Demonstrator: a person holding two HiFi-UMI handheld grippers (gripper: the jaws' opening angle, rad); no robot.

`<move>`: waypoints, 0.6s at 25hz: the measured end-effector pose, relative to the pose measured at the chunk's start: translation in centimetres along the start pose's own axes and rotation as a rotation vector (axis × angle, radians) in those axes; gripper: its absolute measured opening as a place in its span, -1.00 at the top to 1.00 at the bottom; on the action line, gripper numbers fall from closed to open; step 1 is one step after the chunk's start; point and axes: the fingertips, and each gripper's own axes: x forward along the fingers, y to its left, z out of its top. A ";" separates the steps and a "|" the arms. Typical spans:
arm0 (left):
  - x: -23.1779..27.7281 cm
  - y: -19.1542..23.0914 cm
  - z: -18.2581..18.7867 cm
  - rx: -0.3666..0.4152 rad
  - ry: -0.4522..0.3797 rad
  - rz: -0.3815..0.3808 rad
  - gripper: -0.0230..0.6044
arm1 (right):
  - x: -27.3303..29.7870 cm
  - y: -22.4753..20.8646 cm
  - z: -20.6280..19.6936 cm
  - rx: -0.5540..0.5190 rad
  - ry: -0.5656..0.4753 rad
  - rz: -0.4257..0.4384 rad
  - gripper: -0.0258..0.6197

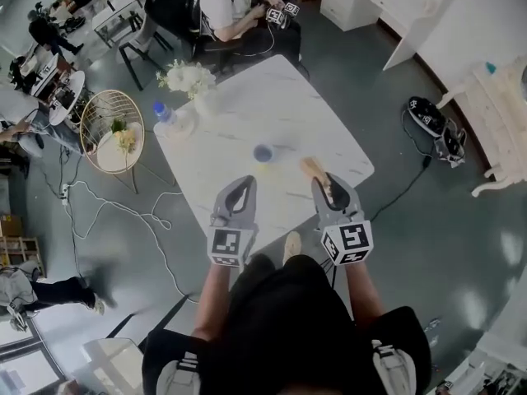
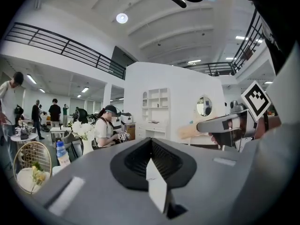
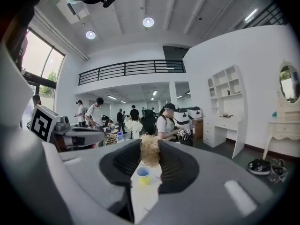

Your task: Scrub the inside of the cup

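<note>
A small yellow cup (image 1: 263,153) with a blue rim stands upright near the middle of the white marble table (image 1: 239,113). In the right gripper view the cup (image 3: 143,175) shows just below the jaws. My right gripper (image 1: 320,180) hovers over the table's near edge, right of the cup. It is shut on a tan fibrous scrubber (image 1: 311,169), whose tuft (image 3: 150,150) sticks out between the jaws. My left gripper (image 1: 246,183) is held beside it, nearer than the cup and to its left. It is shut with nothing between the jaws, and the cup is not seen in the left gripper view.
A vase of white flowers (image 1: 190,79) and a water bottle (image 1: 163,112) stand at the table's far left. A person (image 1: 233,8) sits at the far end. A round wire side table (image 1: 112,130) is to the left, with cables on the floor. Shoes (image 1: 436,122) lie to the right.
</note>
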 end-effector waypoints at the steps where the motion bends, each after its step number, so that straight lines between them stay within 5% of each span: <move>1: 0.5 -0.2 -0.2 -0.001 0.007 0.015 0.90 | 0.3 -0.5 -0.2 0.001 0.006 0.018 0.59; 15: 3.2 0.1 -3.3 0.005 0.086 0.128 0.90 | 4.8 -3.9 -3.2 0.041 0.060 0.137 0.59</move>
